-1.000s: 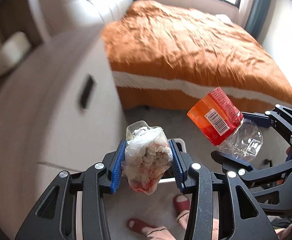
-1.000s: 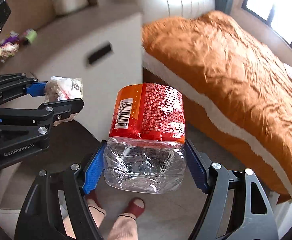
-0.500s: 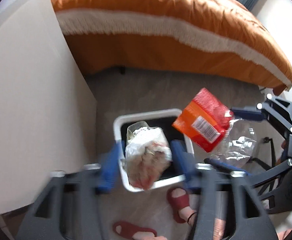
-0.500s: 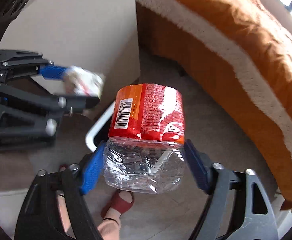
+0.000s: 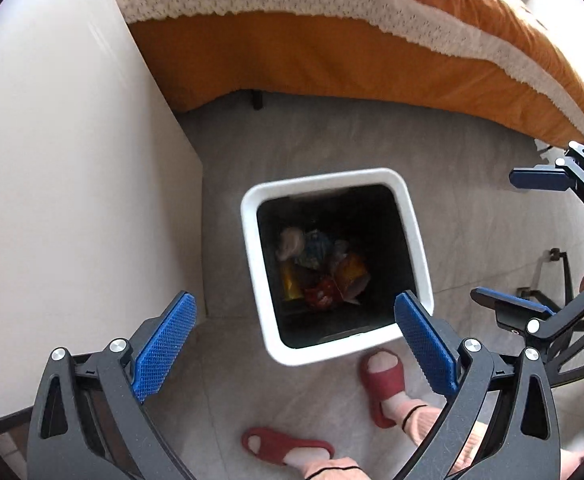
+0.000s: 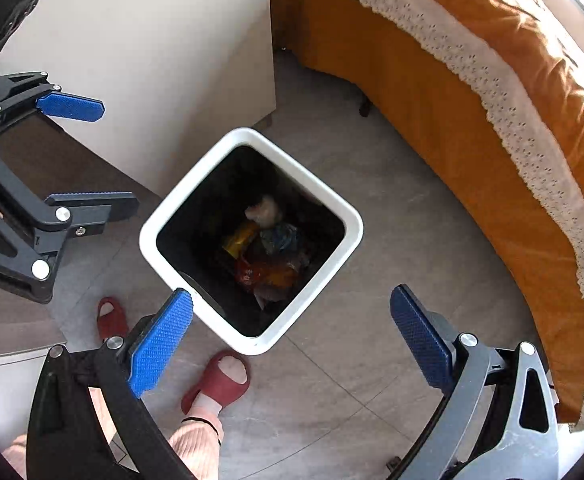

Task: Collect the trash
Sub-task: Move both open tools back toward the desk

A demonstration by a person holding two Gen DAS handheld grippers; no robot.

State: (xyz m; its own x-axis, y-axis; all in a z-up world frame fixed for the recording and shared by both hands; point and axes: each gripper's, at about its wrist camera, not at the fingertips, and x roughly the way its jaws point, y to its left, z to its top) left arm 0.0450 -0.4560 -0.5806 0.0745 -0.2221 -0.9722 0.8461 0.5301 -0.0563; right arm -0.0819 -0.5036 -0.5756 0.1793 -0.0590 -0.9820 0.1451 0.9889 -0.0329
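A white square trash bin (image 5: pixel 324 178) (image 6: pixel 248 133) with a dark inside stands on the grey floor, directly below both grippers. At its bottom lies a heap of trash (image 5: pixel 320 272) (image 6: pixel 268 248), with a whitish crumpled bag (image 5: pixel 290 240) (image 6: pixel 266 208) and an orange-red wrapper (image 5: pixel 350 276) (image 6: pixel 268 272) showing. My left gripper (image 5: pixel 292 300) (image 6: pixel 120 154) hangs over the bin, its jaws opening with nothing between them. My right gripper (image 6: pixel 291 292) (image 5: pixel 492 236) is open and empty beside it, pointing down at the bin.
A bed with an orange cover and white lace trim (image 5: pixel 332 60) (image 6: pixel 492 120) runs past the far side of the bin. A white cabinet (image 5: pixel 52 160) (image 6: pixel 152 40) stands to its left. The person's feet in red slippers (image 5: pixel 380 376) (image 6: pixel 220 380) are beside the bin's near edge.
Both grippers dropped down over the bin and opened. The bag left the left gripper and the labelled plastic bottle left the right gripper; neither hangs in the air now.
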